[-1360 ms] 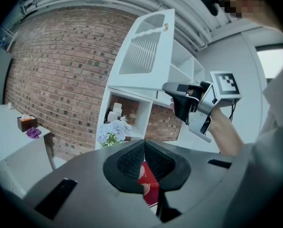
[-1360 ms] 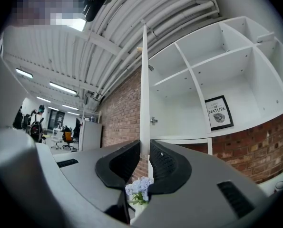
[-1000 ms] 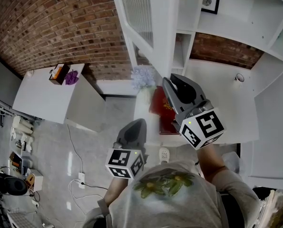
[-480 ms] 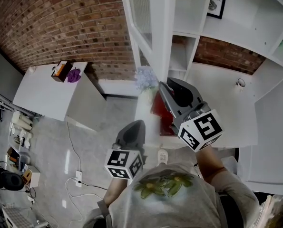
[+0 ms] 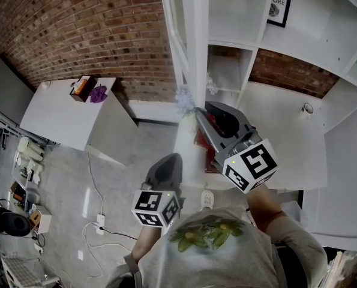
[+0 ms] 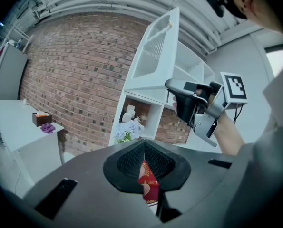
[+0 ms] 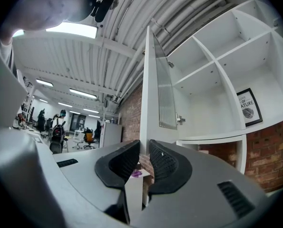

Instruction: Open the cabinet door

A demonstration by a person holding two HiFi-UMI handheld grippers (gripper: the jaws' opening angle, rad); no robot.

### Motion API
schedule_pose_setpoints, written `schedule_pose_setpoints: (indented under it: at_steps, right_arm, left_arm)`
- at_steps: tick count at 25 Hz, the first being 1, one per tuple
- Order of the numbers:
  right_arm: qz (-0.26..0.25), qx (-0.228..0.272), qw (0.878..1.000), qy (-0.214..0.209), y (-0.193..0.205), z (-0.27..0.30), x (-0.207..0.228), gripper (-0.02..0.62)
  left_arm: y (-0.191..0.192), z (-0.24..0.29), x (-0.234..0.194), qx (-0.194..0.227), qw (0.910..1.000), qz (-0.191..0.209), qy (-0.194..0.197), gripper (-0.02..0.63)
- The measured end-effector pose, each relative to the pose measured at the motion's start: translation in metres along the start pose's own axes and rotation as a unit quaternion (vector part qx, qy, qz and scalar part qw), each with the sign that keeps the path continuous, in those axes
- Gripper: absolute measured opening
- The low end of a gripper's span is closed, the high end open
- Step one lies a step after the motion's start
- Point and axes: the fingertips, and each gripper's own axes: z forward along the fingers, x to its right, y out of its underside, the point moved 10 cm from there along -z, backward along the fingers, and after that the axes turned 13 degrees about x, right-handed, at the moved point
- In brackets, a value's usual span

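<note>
- Far left: the white table (image 5: 58, 119) carries a small box (image 5: 82, 87) and a purple object (image 5: 98, 93). I can read no print on either.
- My left tongs (image 5: 172, 159) hang low and idle, pads closed together on nothing, and have barely shifted.
- Centre: the cabinet door (image 5: 193, 47) has swung wider over the past second. A moment ago it showed its ribbed panel at an angle. Now it stands almost edge-on to my head camera, well clear of the white shelving (image 5: 238, 17). I judge the opening largely done, with at most a last stretch of swing left.
- My right tongs (image 5: 201, 111) are clamped narrow on the door's free edge, the white board between the pads. They have drifted leftward with it.
- Below them, a red box (image 6: 148, 186) bears gold ornament that I cannot read.
- Right: a framed print (image 5: 280, 5) in an upper compartment shows the letters "URE", the rest cut off. The marker cubes carry only black-and-white squares.
</note>
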Motion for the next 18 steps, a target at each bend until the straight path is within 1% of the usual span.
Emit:
schedule_pose_setpoints:
  at_steps: [9,18]
  right_arm:
    - [0.0,0.001,1.0,-0.024,0.003,0.009,-0.01,0.072]
    - [0.005,0.001,0.999,-0.035,0.007,0.016,-0.016,0.072]
  left_arm:
    - [0.0,-0.008,-0.004,0.004,0.9999,-0.001,-0.016,0.011]
    - [-0.003,-0.015,-0.008,0.008,0.9995,-0.001,-0.03,0.011]
